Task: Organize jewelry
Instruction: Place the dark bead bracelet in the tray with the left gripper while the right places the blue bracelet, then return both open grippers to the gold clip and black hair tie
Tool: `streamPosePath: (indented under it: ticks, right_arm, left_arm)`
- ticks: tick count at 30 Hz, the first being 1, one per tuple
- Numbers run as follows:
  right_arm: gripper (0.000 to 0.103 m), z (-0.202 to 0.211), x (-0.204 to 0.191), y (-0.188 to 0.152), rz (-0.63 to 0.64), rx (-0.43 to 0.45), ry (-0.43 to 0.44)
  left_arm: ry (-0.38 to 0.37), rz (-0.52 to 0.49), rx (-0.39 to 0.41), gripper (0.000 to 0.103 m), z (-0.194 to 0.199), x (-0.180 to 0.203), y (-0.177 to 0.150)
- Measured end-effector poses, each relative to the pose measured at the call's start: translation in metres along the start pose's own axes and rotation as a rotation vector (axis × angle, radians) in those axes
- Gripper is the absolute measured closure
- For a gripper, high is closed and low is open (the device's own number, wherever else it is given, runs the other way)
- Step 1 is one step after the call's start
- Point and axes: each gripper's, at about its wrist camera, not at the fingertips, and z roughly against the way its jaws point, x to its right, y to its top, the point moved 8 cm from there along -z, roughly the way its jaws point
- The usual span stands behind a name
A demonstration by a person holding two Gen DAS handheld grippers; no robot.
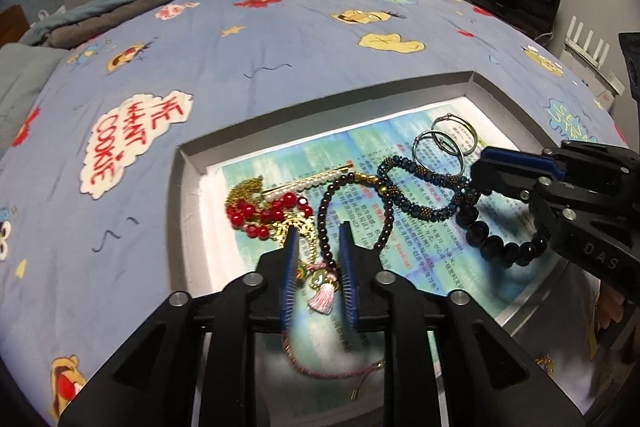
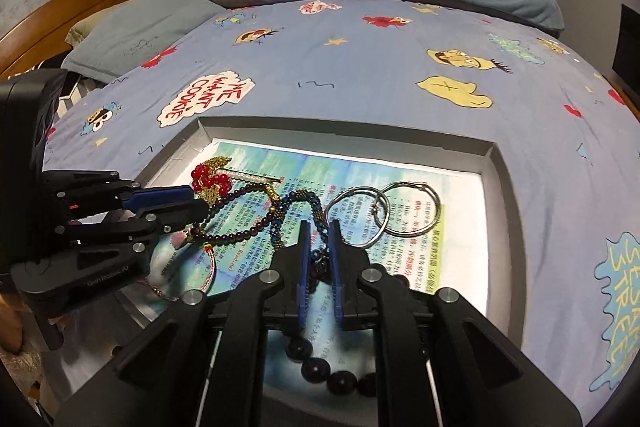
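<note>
My left tool (image 1: 320, 247) stood slightly spread over the near left part of the shallow box (image 1: 472, 79) that lay on the bed (image 1: 280, 39). Its blue pads (image 1: 291, 267) had a gap between them, and in that gap lay the small green charm with the pink tassel (image 1: 322, 297) and part of the dark purple bead bracelet (image 1: 332, 203). The pads did not press on either; I was pinching nothing with it. The pink cord (image 1: 320, 367) trailed below the tool, toward the near edge of the box.

My right tool (image 2: 319, 247) was also only a little apart, nearer the middle of the box. A dark beaded piece (image 2: 318, 263) sat in the narrow slot between its pads (image 2: 305, 267), but I cannot tell whether the pads touched it; they seemed loose around it. The big dark round beads (image 2: 320, 371) lay under that tool, toward the near edge of the box.

The rest of the jewelry lay on the printed paper (image 2: 400, 163) lining the box: the blue and bronze beaded rope (image 1: 416, 195) in the middle, two silver hoops (image 2: 384, 207) toward the far right of the box, and the red bead cluster (image 1: 264, 215) with gold chain and a pearl pin (image 1: 304, 183) at its left side.
</note>
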Motion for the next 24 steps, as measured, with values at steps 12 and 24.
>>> streamPosePath:
  ticks: [12,24]
  right_arm:
    - [0.042,0.045,-0.007,-0.008,0.015,0.058,-0.030]
    - [0.006,0.085,0.001,-0.016,-0.035,0.124,-0.056]
  left_arm:
    - [0.076,0.031,0.072,0.035,0.045,-0.009,-0.008]
    - [0.115,0.050,0.142,0.019,0.089,-0.010,-0.015]
